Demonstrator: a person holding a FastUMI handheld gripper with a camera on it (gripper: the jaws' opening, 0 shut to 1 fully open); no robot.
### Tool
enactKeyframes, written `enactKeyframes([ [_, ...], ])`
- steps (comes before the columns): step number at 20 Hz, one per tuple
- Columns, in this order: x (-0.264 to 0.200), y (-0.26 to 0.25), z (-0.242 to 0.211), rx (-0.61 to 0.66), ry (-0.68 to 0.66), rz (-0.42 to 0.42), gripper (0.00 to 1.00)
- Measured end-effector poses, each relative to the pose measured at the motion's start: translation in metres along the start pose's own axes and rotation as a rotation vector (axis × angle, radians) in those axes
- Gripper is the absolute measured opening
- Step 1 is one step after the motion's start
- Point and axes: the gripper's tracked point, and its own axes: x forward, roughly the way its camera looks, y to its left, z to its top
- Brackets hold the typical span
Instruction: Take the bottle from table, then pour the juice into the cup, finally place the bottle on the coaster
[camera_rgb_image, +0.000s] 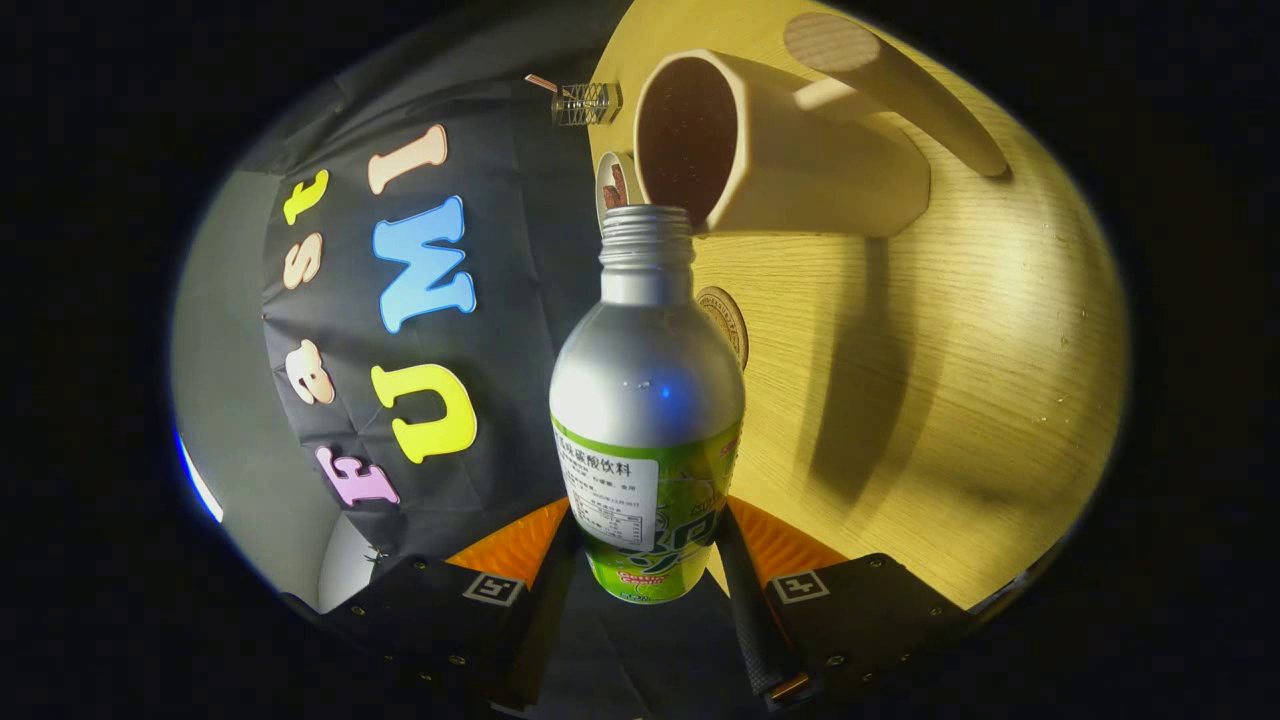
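My gripper (648, 560) is shut on the bottle (645, 400), a silver aluminium bottle with a green and white label, its cap off. Both fingers press on its lower body. The view is rolled sideways, so the bottle is tipped over. Its open threaded mouth (646, 222) sits right at the rim of the cream cup (790, 150), which has a dark inside. No stream of juice can be made out. A round brown coaster (728, 322) lies on the wooden table (950, 380) just behind the bottle's shoulder, partly hidden by it.
A second small round coaster-like disc (614, 186) shows beside the cup's rim. A pale wooden cylinder (890, 80) lies beyond the cup. A small clear holder (586, 102) stands at the table's far edge. The booth's black cloth wall is behind the table.
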Motion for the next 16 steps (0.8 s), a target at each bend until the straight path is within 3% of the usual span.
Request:
enactKeyframes([
  [16,0.0,0.012,0.006,0.088,0.0,0.016,0.75],
])
